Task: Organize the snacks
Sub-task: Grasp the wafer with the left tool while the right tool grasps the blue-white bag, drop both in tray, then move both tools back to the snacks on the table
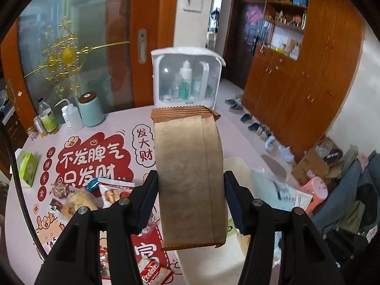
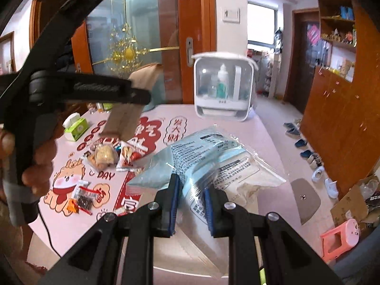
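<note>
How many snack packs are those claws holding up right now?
2. A brown paper pack is clamped in the left claw above the table; a clear blue-printed bag is in the right claw.

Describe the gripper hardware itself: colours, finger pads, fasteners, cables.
Both are matte black plastic linkage builds. The left gripper and right gripper each have round silver pivot fasteners and dark blue pads lining the fingers. Seen from the right wrist, the left unit's body shows blurred embossed lettering, a bare hand on its handle, and a thin black cable trailing below.
</note>
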A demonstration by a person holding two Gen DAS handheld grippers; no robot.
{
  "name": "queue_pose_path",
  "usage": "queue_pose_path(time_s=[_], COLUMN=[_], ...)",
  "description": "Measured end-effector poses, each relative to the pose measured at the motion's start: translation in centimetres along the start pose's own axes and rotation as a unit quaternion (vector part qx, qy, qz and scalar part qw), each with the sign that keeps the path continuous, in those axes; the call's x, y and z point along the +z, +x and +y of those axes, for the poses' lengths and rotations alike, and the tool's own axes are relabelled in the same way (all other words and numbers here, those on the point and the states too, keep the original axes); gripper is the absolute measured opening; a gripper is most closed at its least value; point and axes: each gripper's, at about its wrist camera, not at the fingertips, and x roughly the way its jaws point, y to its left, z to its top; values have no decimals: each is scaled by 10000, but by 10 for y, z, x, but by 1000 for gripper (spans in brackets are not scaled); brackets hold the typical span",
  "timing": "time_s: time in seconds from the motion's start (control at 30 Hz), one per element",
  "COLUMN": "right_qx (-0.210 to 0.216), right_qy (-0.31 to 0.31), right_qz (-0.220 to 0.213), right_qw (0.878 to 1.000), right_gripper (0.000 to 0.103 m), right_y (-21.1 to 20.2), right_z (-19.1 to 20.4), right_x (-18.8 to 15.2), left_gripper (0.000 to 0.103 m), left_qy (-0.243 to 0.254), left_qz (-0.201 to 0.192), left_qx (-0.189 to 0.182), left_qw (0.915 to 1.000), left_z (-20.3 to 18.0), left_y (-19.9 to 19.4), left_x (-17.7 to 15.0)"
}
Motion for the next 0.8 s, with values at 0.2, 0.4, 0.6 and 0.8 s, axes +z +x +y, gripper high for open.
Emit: queue_pose_path(time_s=[0.2,0.4,0.6,0.8], right_qx=[351,377,513,556], right_qy=[48,28,165,218], right_qz=[416,473,452,479], right_qw=[9985,9982,9975,9971], right_gripper=[36,61,61,61], right_y=[27,38,36,36], right_z=[-10,-15,-19,-13], right_x=[-14,-17,-16,-15], left_gripper=[90,98,98,98], left_qy=[154,126,14,-130], left_qz=[234,218,141,188], left_qx=[-72,17,276,498], left_qw=[9996,9997,9995,9985], left_z=[-25,-25,-8,13], left_y=[41,42,23,4], left_x=[3,-8,-24,-43])
